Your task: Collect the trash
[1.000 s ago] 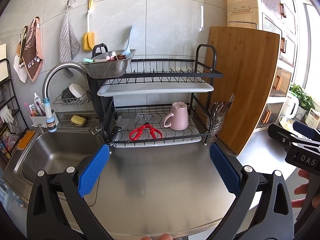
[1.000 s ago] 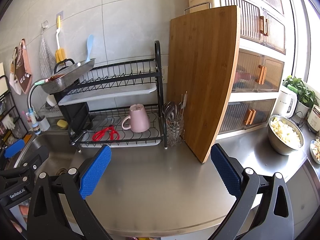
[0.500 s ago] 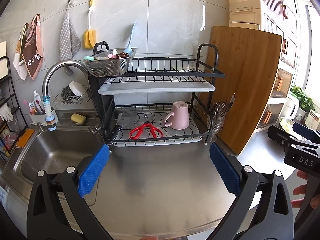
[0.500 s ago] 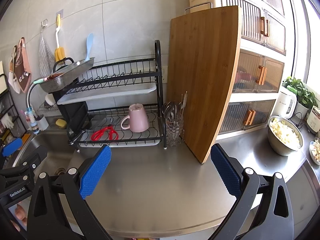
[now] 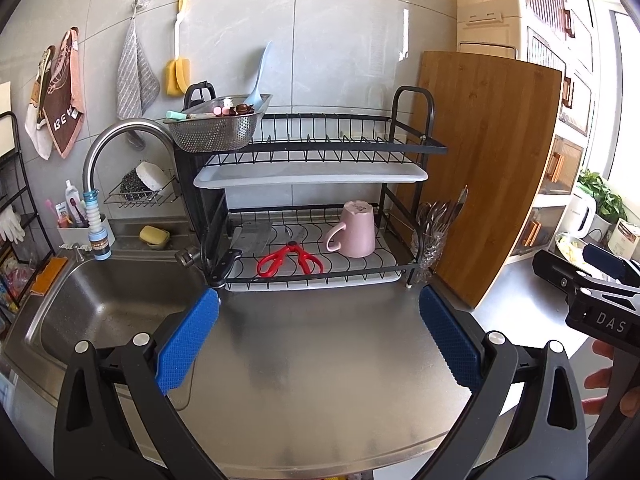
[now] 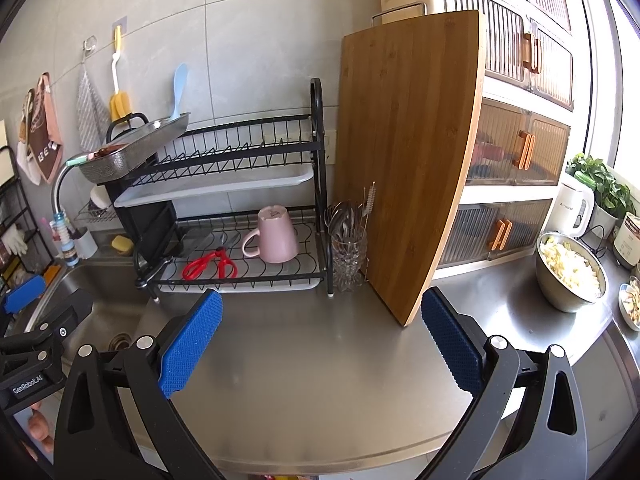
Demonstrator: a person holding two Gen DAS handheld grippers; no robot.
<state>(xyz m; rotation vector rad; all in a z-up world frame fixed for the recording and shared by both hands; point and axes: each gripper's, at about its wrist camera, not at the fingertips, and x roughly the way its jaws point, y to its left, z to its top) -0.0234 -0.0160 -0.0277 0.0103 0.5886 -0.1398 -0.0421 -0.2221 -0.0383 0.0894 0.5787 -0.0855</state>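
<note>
The shiny counter in front is wide and bare. The dish rack and the tall wooden board block the back.

Left gripper hangs over the steel counter, blue pads spread wide, nothing between them. Straight ahead, a two-tier black dish rack: the lower tier holds red scissors, an upside-down pink mug and a cleaver; a metal colander with small scraps in it sits on the top tier's left end. Sink and curved faucet to the left. A glass cutlery holder stands just right of the rack, bamboo cutting board leaning behind it. Right gripper pokes in at the right edge, jaw state unclear.
</note>
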